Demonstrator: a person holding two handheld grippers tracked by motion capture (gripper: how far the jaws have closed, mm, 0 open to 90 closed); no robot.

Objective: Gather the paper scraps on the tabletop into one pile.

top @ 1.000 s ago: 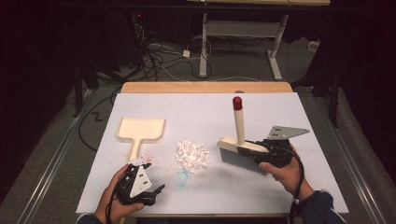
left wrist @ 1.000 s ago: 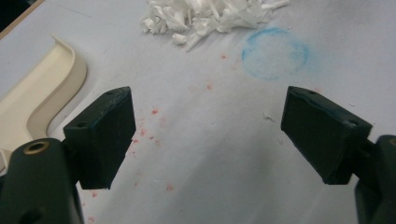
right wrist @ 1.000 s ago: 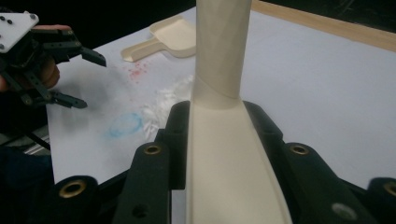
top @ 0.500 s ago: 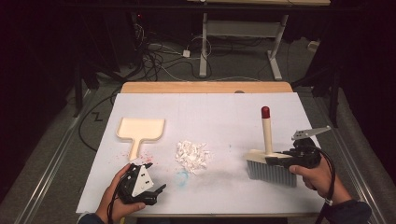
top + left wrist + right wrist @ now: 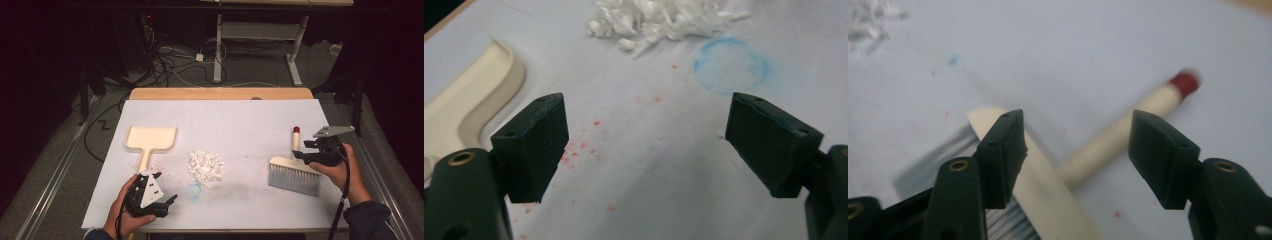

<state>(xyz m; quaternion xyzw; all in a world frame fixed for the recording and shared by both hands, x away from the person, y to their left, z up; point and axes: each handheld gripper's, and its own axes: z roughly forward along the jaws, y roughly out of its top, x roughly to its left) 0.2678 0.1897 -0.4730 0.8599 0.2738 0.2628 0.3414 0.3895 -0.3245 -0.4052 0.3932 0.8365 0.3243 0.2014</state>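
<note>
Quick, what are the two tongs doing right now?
Left tongs: open, holding nothing, over the bare table.
Right tongs: jaws have just been opening; the brush lies between them, released on the table.

Left tool (image 5: 165, 201) held low at the near left edge, jaws spread wide, nothing between them. Right tool (image 5: 306, 152) gripped by the right hand (image 5: 341, 171) at the far right, jaws just opened, pads pressing nothing.

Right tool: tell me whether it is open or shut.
Open. The right tool has just been opening; its pads stand apart, and the brush lies flat on the table.
</note>
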